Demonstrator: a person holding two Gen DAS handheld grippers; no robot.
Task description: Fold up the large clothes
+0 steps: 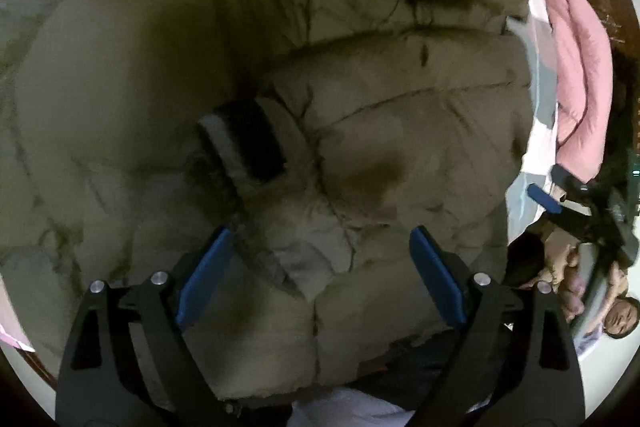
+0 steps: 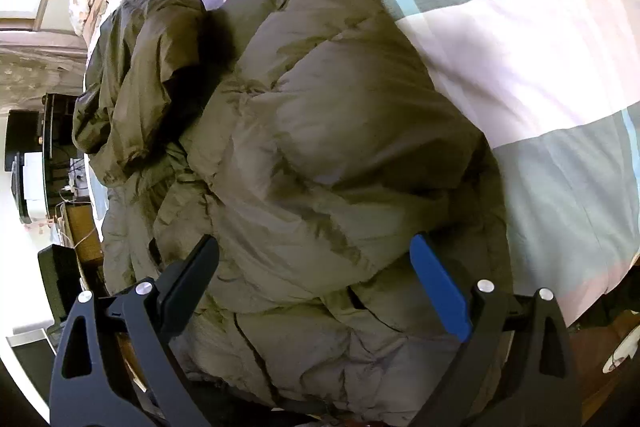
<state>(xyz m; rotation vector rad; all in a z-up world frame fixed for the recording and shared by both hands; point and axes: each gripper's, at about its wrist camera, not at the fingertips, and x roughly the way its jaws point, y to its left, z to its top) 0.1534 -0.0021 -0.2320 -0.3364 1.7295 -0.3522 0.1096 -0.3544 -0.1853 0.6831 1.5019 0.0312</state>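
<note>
While the puffy olive-green quilted jacket (image 2: 320, 155) sprawls across the grey, pink and white checked bedspread (image 2: 540, 39), left gripper (image 1: 320, 267) and right gripper (image 2: 316, 275) both gape above it, gripping nothing.

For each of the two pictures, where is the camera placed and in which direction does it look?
Left wrist view: sits on the left gripper, looking steeply down onto the olive puffer jacket from close by; its open jaws show, and the right gripper in a hand at the right edge.
Right wrist view: sits on the right gripper, looking down over the jacket and the checked bed cover; open jaws show.
Shared: jacket, bed cover.
</note>
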